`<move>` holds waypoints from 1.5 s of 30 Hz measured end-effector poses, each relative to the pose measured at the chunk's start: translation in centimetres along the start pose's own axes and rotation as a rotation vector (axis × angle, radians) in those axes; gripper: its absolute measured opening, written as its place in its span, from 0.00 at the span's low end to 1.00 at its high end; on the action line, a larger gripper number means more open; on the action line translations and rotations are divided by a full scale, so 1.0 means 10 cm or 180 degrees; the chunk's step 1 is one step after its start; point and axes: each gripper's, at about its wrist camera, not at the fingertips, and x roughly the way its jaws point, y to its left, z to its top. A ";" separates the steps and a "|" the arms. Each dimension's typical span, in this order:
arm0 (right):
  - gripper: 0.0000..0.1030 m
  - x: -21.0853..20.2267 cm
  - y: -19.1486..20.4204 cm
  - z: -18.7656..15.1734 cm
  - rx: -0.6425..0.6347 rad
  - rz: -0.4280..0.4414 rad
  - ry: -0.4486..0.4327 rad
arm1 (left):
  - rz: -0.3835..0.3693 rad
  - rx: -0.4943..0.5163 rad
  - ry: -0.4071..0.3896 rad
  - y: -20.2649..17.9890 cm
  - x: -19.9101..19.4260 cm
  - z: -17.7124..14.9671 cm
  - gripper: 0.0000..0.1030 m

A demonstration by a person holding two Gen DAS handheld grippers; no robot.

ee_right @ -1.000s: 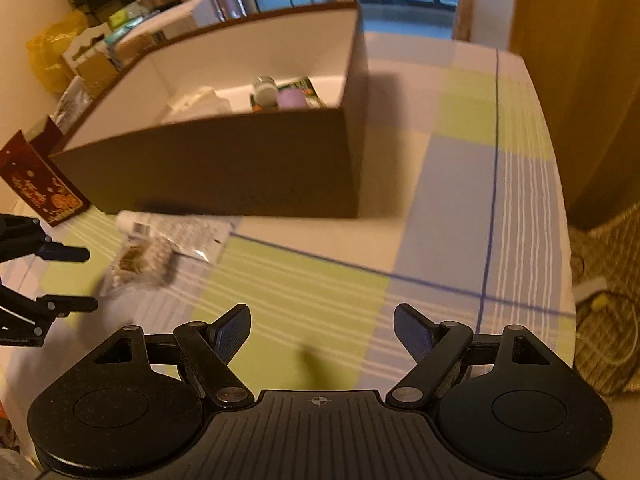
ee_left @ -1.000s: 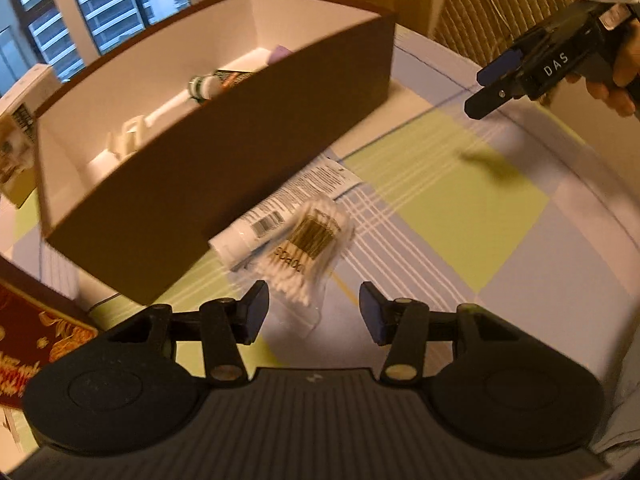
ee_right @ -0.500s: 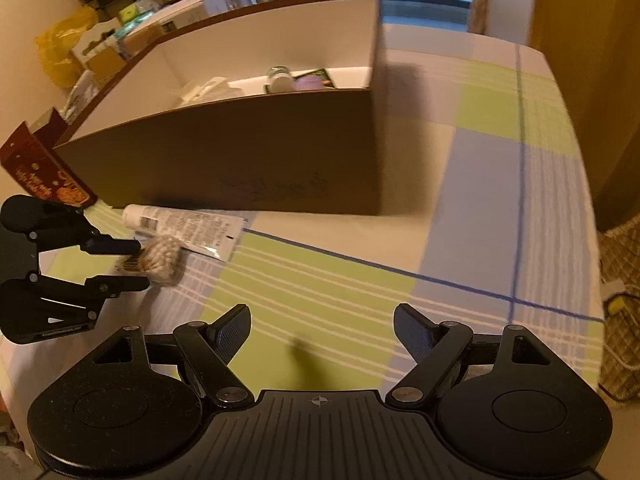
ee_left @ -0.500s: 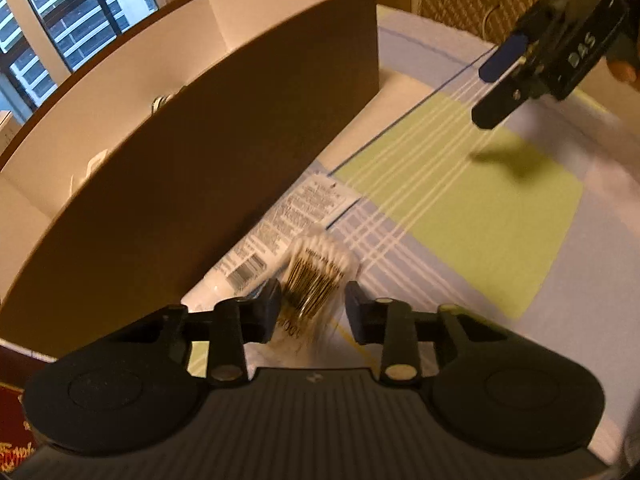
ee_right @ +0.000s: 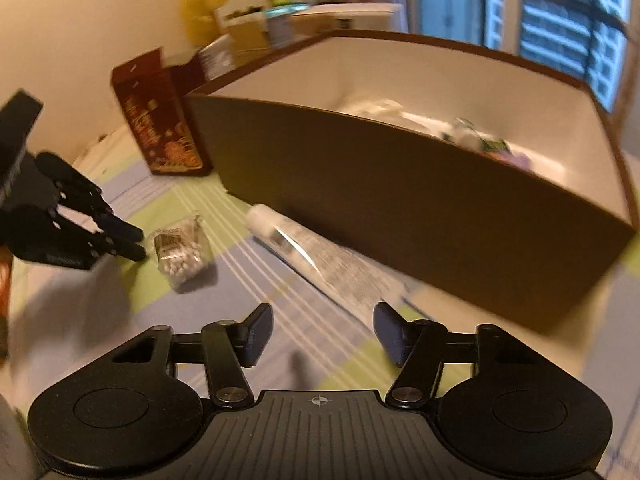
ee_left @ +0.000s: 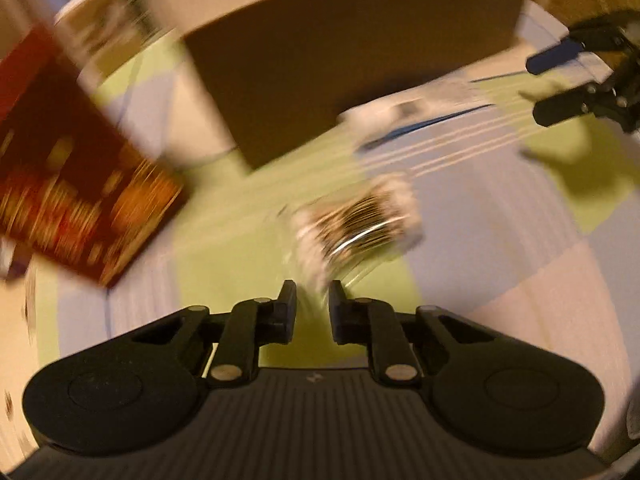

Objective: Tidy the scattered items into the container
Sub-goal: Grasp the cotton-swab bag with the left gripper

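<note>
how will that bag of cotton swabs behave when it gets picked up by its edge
The bag of cotton swabs is thin clear plastic, so it will probably sag and crinkle. The loose sticks inside look light and may slide toward the low end. The glossy film could slip.

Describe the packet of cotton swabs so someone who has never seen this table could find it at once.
Start at the large brown cardboard box with a white inside on the checked tablecloth. In front of its long wall lies a white squeeze tube; beside that tube lies the small clear plastic packet of cotton swabs. Unlike the smooth printed tube, it is see-through, showing bundled white tips.
</note>
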 end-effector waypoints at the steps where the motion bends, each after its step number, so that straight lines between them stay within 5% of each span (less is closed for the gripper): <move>1: 0.61 0.07 0.01 0.02 -0.0091 -0.0038 -0.0025 | 0.0004 -0.0086 0.0006 0.06 -0.01 -0.03 0.13; 12: 0.61 0.63 -0.09 0.09 -0.0498 -0.0139 -0.0143 | 0.0010 -0.0328 0.0027 0.23 -0.07 -0.18 0.14; 18: 0.27 0.56 0.01 0.08 -0.0773 -0.0128 0.0118 | -0.0041 -0.0310 0.0019 0.24 -0.09 -0.18 0.16; 25: 0.21 0.29 -0.03 -0.21 -0.0488 -0.0111 0.0398 | -0.0182 -0.0028 -0.0153 0.16 -0.19 -0.07 0.16; 28: 0.26 0.18 -0.04 -0.33 -0.0326 -0.0079 0.0412 | -0.0212 0.0230 -0.0270 0.09 -0.26 -0.01 0.19; 30: 0.79 0.13 -0.02 -0.37 -0.0251 -0.0134 0.0413 | -0.0234 0.0436 -0.0374 0.04 -0.29 0.04 0.28; 31: 0.83 0.09 -0.01 -0.40 -0.0225 -0.0163 0.0355 | -0.0244 0.0569 -0.0431 0.01 -0.30 0.07 0.40; 37: 0.82 0.05 0.05 -0.40 -0.0214 -0.0151 0.0232 | -0.0359 0.1407 -0.0553 -0.26 -0.16 0.22 0.47; 40: 0.82 0.08 0.13 -0.30 -0.0322 -0.0160 0.0133 | -0.0360 0.1614 -0.0415 -0.37 0.01 0.21 0.39; 45: 0.82 0.17 0.15 -0.16 -0.0453 -0.0161 0.0007 | -0.0177 0.1222 -0.0307 -0.28 0.05 0.18 0.27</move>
